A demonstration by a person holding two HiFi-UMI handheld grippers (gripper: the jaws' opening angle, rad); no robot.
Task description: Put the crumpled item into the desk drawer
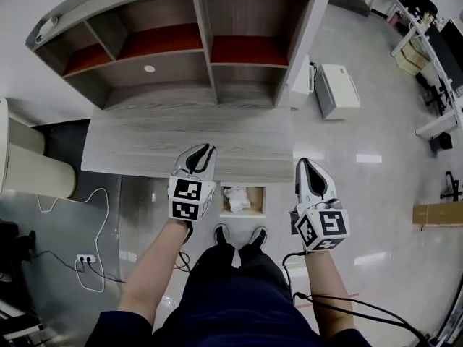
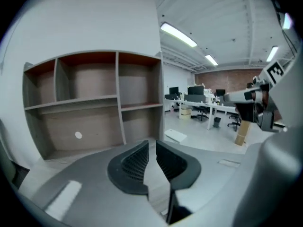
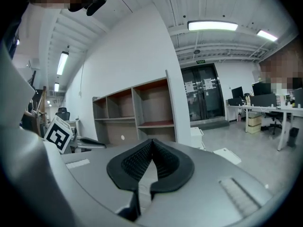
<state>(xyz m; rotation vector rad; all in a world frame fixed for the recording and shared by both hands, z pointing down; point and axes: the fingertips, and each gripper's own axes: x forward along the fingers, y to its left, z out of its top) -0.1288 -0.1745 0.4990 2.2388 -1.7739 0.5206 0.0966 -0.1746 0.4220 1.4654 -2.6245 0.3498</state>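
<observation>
Both grippers hang over the desk's near edge, and neither has hold of anything. On the left gripper [image 1: 202, 149], at eleven o'clock from the drawer, the jaws stand a narrow slit apart with only desk surface showing through the gap. On the right gripper [image 1: 304, 163], at two o'clock from the drawer, the jaw tips meet and nothing is pinched between them.

A broad stretch of glossy floor [image 1: 369, 172] runs off at three o'clock from the desk. A flat white unit [image 1: 340, 89] lies on it at one o'clock from the right gripper, well apart from it. The shelf unit [image 1: 181, 49] stands along the desk's far edge at twelve o'clock, its compartments facing the person. The grey wood-grain desk [image 1: 137, 139] spreads between that unit and the grippers, and its near edge passes just under both jaw tips. A cream cylinder [image 1: 32, 170] sits at nine o'clock, just beside the desk's left end.

The drawer [image 1: 258, 199] is pulled out from under the near edge with its top open, between the two grippers and slightly nearer the left one. The person's shoes [image 1: 221, 233] stand at six o'clock, near the drawer's front wall.

The white crumpled item [image 1: 236, 199] lies inside the drawer, towards its left wall, apart from both grippers.
</observation>
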